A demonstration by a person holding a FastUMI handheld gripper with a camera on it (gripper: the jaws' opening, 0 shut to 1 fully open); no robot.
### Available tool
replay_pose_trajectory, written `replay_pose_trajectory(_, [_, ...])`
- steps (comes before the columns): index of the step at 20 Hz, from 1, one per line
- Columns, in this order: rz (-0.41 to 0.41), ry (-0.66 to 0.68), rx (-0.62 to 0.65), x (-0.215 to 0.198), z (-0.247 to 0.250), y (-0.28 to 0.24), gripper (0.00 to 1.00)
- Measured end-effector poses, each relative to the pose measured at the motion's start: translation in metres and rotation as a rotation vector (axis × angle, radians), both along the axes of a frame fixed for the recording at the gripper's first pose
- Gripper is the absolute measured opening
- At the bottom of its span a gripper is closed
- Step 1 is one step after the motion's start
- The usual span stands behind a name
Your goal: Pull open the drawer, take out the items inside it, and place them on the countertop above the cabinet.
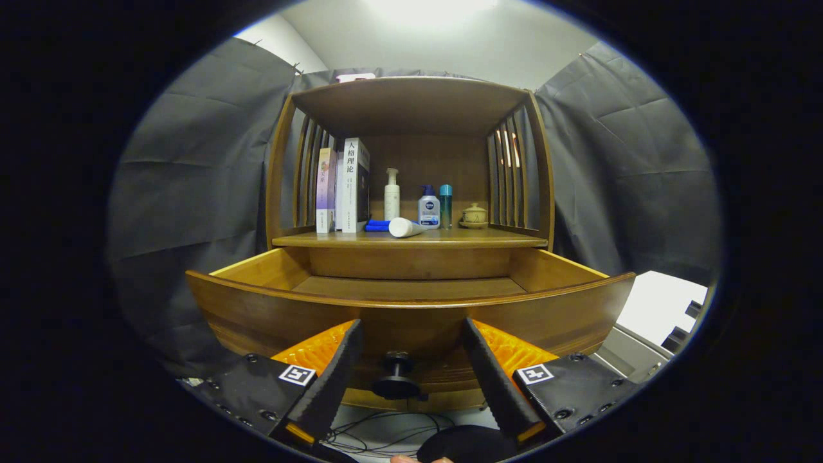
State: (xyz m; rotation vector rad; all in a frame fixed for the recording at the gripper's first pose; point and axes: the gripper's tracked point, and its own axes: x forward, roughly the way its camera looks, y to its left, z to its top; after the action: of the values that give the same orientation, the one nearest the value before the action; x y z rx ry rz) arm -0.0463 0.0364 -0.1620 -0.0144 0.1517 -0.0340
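The wooden drawer (411, 312) stands pulled out toward me, and the part of its floor that I can see is bare. Its dark round knob (397, 376) sits between my fingers, with a gap on each side. My gripper (411, 334) is open, level with the drawer front. On the countertop (450, 239) above the drawer lie a white tube (405, 227) on its side and a blue cloth (377, 225). Behind them stand a white pump bottle (391, 195), a blue-capped bottle (429, 208), a teal bottle (445, 204) and a small lidded pot (474, 215).
Several books (344, 186) stand upright at the countertop's left. Slatted side panels (511, 173) and a top board enclose the shelf. Grey cloth hangs on both sides. Cables (379, 431) lie on the floor below the drawer. A white surface (656, 302) lies to the right.
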Motion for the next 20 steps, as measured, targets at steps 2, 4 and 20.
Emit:
replay_pose_trajectory(2, [0.0, -0.018, -0.012, 0.005, 0.002, 0.002, 0.98])
replay_pose_trajectory(4, [-0.001, -0.027, -0.022, 0.013, 0.002, 0.002, 0.98])
replay_pose_trajectory(20, [-0.012, 0.171, 0.032, 0.075, -0.034, 0.01, 0.98])
